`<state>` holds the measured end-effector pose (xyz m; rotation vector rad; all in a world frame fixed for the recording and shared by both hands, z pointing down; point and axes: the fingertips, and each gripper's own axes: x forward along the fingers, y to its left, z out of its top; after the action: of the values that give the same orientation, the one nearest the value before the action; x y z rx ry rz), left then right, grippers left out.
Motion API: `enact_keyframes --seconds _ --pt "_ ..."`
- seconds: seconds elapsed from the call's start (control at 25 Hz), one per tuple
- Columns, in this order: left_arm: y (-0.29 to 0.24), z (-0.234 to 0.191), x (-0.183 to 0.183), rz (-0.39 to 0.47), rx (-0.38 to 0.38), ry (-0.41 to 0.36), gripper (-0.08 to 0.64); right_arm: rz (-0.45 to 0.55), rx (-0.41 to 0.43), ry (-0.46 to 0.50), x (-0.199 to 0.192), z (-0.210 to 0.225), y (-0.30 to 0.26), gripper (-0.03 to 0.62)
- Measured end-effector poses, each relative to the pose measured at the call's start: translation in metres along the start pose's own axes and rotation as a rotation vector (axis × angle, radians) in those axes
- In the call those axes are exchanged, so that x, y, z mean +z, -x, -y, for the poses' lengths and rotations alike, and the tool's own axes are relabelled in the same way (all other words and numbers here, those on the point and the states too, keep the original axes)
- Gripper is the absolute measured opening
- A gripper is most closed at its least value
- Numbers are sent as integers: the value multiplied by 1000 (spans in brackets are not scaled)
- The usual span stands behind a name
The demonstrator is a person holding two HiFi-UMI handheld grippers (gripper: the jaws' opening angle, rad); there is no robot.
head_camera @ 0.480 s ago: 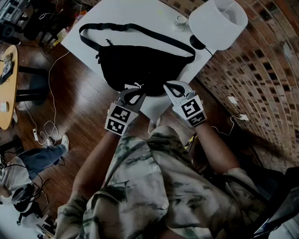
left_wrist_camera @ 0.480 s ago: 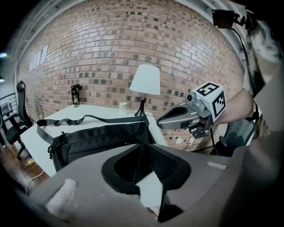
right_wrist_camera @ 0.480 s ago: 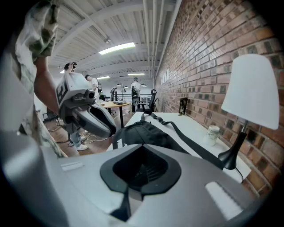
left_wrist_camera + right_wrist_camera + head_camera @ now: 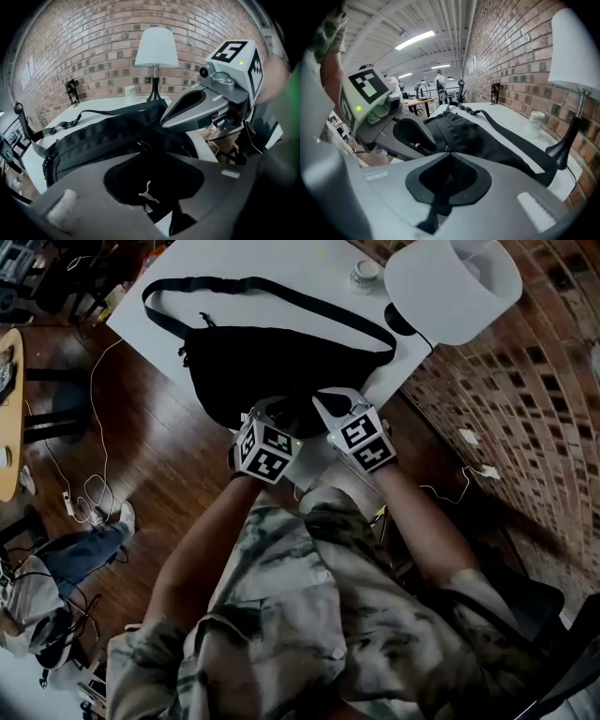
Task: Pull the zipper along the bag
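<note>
A black waist bag (image 4: 272, 362) with a long strap (image 4: 281, 294) lies on the white table (image 4: 281, 259). Both grippers sit side by side at its near edge. My left gripper (image 4: 267, 418) is shut on the bag's fabric (image 4: 108, 136), just above the white logo (image 4: 146, 193) that shows through the jaw opening. My right gripper (image 4: 325, 411) is shut at the zipper pull (image 4: 446, 149), and a black pull tab (image 4: 440, 192) hangs down through its jaw opening. In the right gripper view the left gripper (image 4: 432, 147) rests close beside it on the bag (image 4: 483, 136).
A lamp with a white shade (image 4: 455, 282) and a dark base (image 4: 401, 320) stands at the table's far right corner, beside a small jar (image 4: 364, 276). A brick wall (image 4: 525, 409) runs along the right. Cables (image 4: 89, 493) lie on the wooden floor at left.
My left gripper has moved forward from the table's edge onto the bag's near side. The right gripper has shifted slightly forward and left, closer to it.
</note>
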<state>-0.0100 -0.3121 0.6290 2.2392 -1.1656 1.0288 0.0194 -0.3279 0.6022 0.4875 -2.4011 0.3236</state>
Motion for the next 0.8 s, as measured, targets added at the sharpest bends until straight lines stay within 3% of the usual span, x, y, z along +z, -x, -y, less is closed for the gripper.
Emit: enact_keyframes --seconds 0.16,0.28,0.52,0.8 --pt "-12 -2 -10 -68 -7 -49 106 -57 -27 -35 -12 7 -15 6" --pt "-14 -3 -12 -95 -40 -66 35 -94 -46 -64 -23 12 -23 6" --pt "-9 -5 -13 -104 -157 -101 31 -154 -78 -104 -35 18 -34 6" --pt "10 -27 -16 -88 -240 -112 29 -209 -118 -133 -39 21 -36 6"
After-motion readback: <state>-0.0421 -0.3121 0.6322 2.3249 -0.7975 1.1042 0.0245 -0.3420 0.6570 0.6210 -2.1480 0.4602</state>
